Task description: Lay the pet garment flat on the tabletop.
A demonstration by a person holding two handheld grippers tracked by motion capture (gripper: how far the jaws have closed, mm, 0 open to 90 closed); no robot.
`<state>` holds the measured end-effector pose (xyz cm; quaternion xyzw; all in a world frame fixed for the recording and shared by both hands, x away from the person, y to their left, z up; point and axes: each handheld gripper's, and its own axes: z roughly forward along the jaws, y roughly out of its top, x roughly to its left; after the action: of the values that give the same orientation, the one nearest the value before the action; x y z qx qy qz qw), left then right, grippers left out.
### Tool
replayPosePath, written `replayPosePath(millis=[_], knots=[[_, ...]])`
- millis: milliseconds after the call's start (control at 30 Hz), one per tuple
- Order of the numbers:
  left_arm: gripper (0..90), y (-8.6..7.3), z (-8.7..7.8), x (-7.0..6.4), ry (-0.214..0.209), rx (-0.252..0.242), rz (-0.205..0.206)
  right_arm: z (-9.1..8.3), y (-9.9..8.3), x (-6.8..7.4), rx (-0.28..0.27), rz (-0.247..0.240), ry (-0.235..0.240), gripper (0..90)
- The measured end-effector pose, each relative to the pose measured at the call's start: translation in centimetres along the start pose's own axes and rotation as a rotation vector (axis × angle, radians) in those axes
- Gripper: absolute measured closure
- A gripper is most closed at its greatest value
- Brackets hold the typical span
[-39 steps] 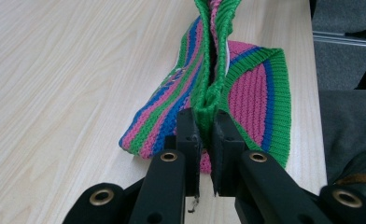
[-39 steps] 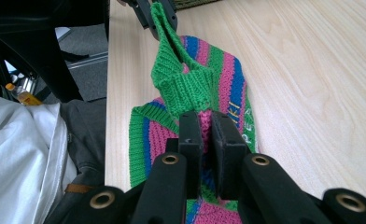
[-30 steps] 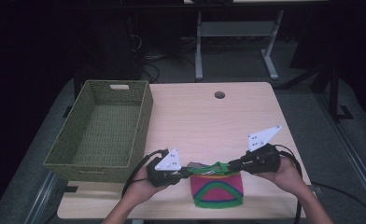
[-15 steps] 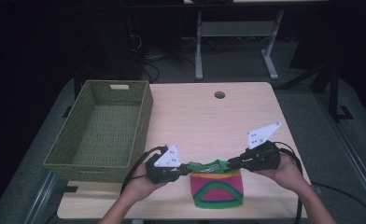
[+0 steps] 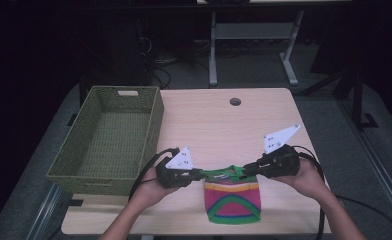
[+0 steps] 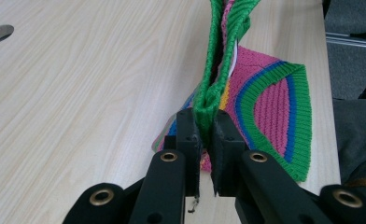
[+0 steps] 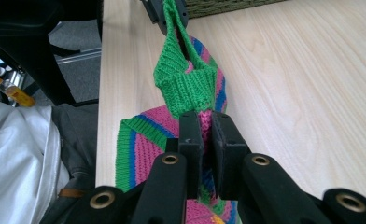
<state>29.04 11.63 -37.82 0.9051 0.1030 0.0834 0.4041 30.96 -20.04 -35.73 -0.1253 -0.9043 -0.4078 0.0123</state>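
A knitted piece (image 5: 232, 199) in pink, green, blue and yellow stripes lies at the table's front edge, its green top band (image 5: 224, 174) lifted and stretched between both grippers. My left gripper (image 5: 202, 174) is shut on the band's left end (image 6: 208, 100). My right gripper (image 5: 244, 170) is shut on the band's right end (image 7: 190, 88). The rest of the knit (image 6: 274, 105) drapes down flat on the wood toward the person. In the right gripper view the left gripper's jaws hold the far end of the band at the top.
A green woven basket (image 5: 84, 155) stands empty at the table's left side, close to my left hand. A round cable hole (image 5: 235, 101) sits in the far middle of the light wooden table (image 5: 219, 130). Dark floor and a metal stand lie beyond.
Both grippers have drifted slightly apart and the green band is pulled a little tauter between them. The knit has stayed at the front edge.
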Motion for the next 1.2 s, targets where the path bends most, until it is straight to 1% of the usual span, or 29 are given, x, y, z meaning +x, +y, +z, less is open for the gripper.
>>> replayPosePath(millis=[67, 133, 267, 333, 433, 467, 500, 533, 567, 600, 667, 767, 800, 933, 1000, 1133, 1200], knots=[[83.3, 0.1, 0.0, 0.3, 0.001, 0.004, -0.006, -0.1, 0.2, -0.2, -0.001, 0.008, 0.001, 83.2], [83.3, 0.1, 0.1, 0.7, -0.003, -0.002, -0.022, 0.0, 0.3, -0.5, 0.004, 0.002, -0.003, 83.2], [83.3, 0.1, 0.5, 1.5, -0.011, 0.009, -0.051, 0.1, 0.7, -1.0, 0.018, 0.004, -0.011, 83.1], [83.4, 0.1, 0.7, 1.7, -0.008, 0.020, -0.058, 0.3, 0.9, -1.3, 0.027, 0.006, -0.016, 83.1], [83.4, 0.2, 0.8, 2.1, -0.001, 0.021, -0.068, 0.4, 1.1, -1.8, 0.043, 0.003, -0.022, 83.1], [83.4, 0.3, 0.8, 2.3, -0.002, 0.029, -0.061, 0.4, 1.1, -2.0, 0.043, 0.012, -0.021, 83.1], [83.4, 0.3, 0.8, 2.4, 0.000, 0.024, -0.070, 0.5, 1.2, -2.1, 0.046, 0.010, -0.025, 83.1], [83.4, 0.3, 0.7, 2.5, 0.002, 0.034, -0.062, 0.5, 1.2, -2.2, 0.043, 0.019, -0.022, 83.1], [83.4, 0.4, 0.7, 2.6, 0.005, 0.030, -0.072, 0.6, 1.3, -2.3, 0.046, 0.013, -0.027, 83.1], [83.4, 0.4, 0.6, 2.7, 0.007, 0.040, -0.061, 0.6, 1.3, -2.4, 0.046, 0.017, -0.024, 83.1], [83.3, 0.6, 0.4, 2.9, 0.016, 0.034, -0.069, 0.8, 1.5, -2.6, 0.045, 0.012, -0.026, 83.1], [83.3, 0.8, 0.3, 3.3, 0.026, 0.041, -0.076, 1.0, 1.7, -2.8, 0.048, 0.013, -0.027, 83.1], [83.3, 0.9, 0.4, 3.5, 0.025, 0.049, -0.071, 1.0, 1.7, -2.9, 0.047, 0.012, -0.030, 83.1], [83.3, 1.1, 1.0, 4.1, 0.031, 0.054, -0.093, 1.0, 1.6, -3.4, 0.049, 0.030, -0.038, 83.0], [83.3, 1.3, 1.3, 4.4, 0.033, 0.054, -0.092, 0.9, 1.5, -3.7, 0.048, 0.041, -0.038, 83.0], [83.1, 1.7, 1.9, 5.0, 0.030, 0.057, -0.108, 0.7, 1.2, -4.2, 0.044, 0.052, -0.052, 82.9], [83.1, 1.9, 2.1, 5.3, 0.030, 0.068, -0.108, 0.6, 1.0, -4.5, 0.040, 0.055, -0.060, 82.9]])
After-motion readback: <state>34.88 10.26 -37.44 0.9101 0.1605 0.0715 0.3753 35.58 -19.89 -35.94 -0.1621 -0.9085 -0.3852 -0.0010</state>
